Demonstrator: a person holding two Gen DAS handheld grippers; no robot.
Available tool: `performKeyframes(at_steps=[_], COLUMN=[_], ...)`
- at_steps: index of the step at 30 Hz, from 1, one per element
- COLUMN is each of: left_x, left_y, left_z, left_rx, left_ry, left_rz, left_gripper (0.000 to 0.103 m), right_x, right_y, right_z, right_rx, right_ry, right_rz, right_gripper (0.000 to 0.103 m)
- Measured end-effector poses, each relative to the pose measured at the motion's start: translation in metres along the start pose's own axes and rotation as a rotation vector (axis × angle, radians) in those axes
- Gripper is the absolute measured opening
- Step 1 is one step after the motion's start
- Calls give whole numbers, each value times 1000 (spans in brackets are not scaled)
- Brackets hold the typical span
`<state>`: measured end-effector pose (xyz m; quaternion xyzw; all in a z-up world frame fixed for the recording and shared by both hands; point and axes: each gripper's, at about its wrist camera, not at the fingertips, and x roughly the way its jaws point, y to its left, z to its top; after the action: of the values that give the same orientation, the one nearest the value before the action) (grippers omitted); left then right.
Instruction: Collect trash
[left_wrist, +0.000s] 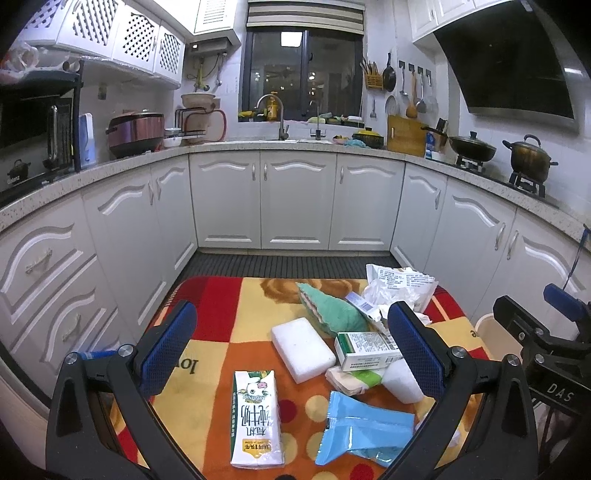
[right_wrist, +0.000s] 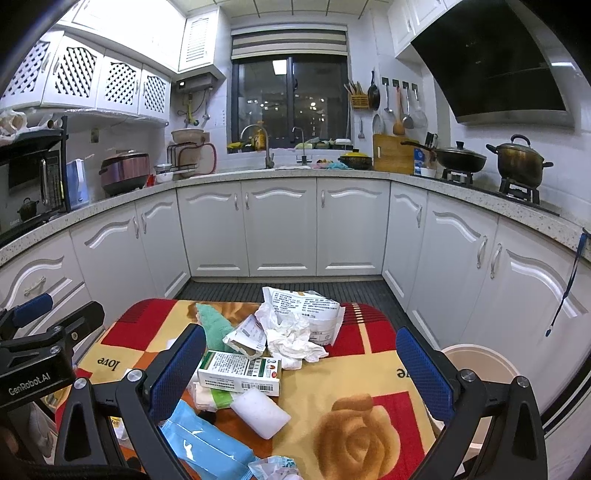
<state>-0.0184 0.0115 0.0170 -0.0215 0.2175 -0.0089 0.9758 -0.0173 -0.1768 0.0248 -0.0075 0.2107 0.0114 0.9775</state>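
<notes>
A small table (left_wrist: 221, 325) covered with a red, orange and yellow patterned cloth stands in the middle of a white kitchen, with trash scattered over it. The left tongs (left_wrist: 291, 343) hover above the table's near edge, their blue-padded jaws spread wide and holding nothing. Between those jaws lie a milk carton (left_wrist: 256, 419) flat on its side, a white foam block (left_wrist: 303, 349), a light blue plastic wrapper (left_wrist: 364, 432) and a green and white medicine box (left_wrist: 365, 350). Farther back rest a green cloth (left_wrist: 328, 310) and a heap of crumpled white paper (left_wrist: 388, 295) under a printed white bag (left_wrist: 402, 277). The right tongs (right_wrist: 301, 369) hang over the table's right half, also wide open and empty, with a second white foam piece (right_wrist: 260, 411) lying between their jaws. A round cream bin (right_wrist: 480, 365) sits on the floor just beside the table's right side.
</notes>
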Motion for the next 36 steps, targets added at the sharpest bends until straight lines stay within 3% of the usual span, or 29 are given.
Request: performKeyframes(at_steps=[36], left_x=[-3], left_y=[0], left_z=[0], left_rx=[-14], left_ry=[7], left_rz=[-10], left_gripper=[103], right_x=[-2], right_y=[0], right_z=[2], right_rx=[5], right_ry=[8], right_rz=[-3], right_gripper=[103])
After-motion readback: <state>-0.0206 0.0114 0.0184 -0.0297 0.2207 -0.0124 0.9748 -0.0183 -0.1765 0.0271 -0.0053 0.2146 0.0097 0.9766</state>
